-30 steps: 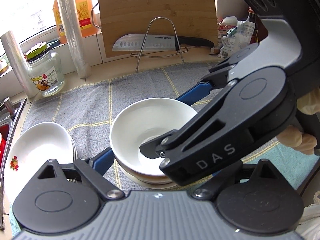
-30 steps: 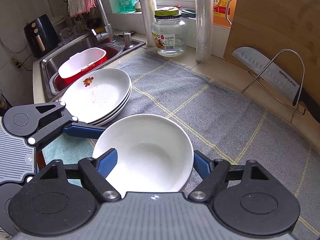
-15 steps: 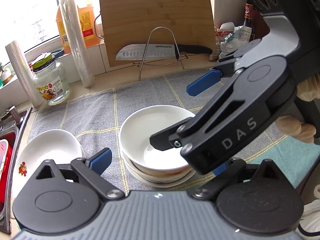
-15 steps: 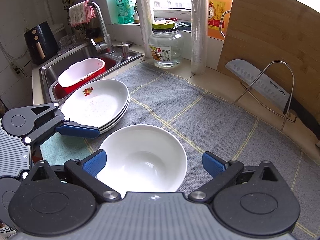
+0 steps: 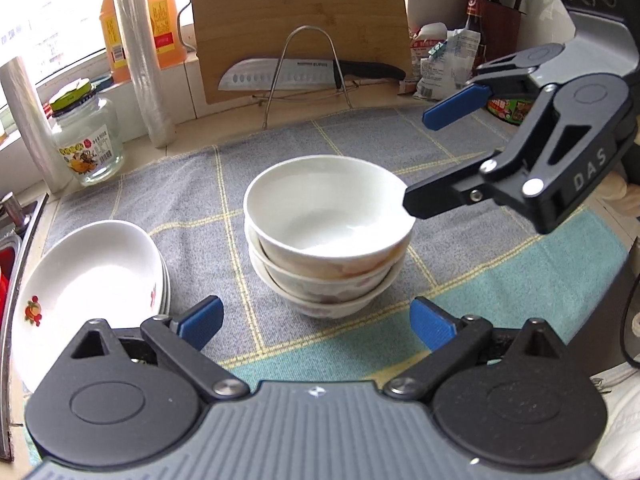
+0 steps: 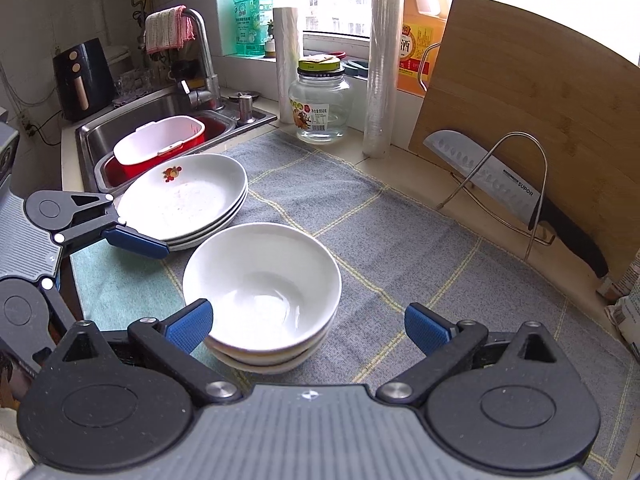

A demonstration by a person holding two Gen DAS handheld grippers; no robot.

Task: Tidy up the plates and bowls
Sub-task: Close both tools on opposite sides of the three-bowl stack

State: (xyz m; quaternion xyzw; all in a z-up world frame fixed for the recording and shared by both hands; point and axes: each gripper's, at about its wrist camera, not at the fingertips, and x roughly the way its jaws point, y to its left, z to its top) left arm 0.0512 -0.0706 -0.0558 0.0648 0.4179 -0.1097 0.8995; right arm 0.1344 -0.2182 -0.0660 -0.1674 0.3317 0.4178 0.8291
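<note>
Although both tongs hang over the same grey checked cloth (image 6: 400, 240), nothing is in either of them. The cloth covers the counter from the sink (image 6: 160, 120) on the far left to the bamboo cutting board (image 6: 520, 100) leaning at the far right, with a knife (image 6: 500, 184) on a wire stand in front of it.

On the left part of the cloth sits the stack of plates (image 6: 188, 200), three or so deep, the top one bearing a small red motif. Just right of it and nearer stands the stack of bowls (image 6: 262, 292), three nested, upright, the top one plain white.

The right gripper (image 6: 308, 322) has its jaws spread as wide as they go, having just been opening, and holds nothing; in its own view the bowls lie straight ahead, reaching in between the blue pads, free of the right pad, while the left pad overlaps the rim so contact there cannot be told. The left gripper (image 5: 316, 322) is also wide open and empty, its jaws having opened lately; the bowls lie ahead of it and clear of both pads.

Judging by this, both stacks look finished. The left gripper is the nearer to the plates, should they need squaring; being round, neither stack has a long axis to line up with.
</note>
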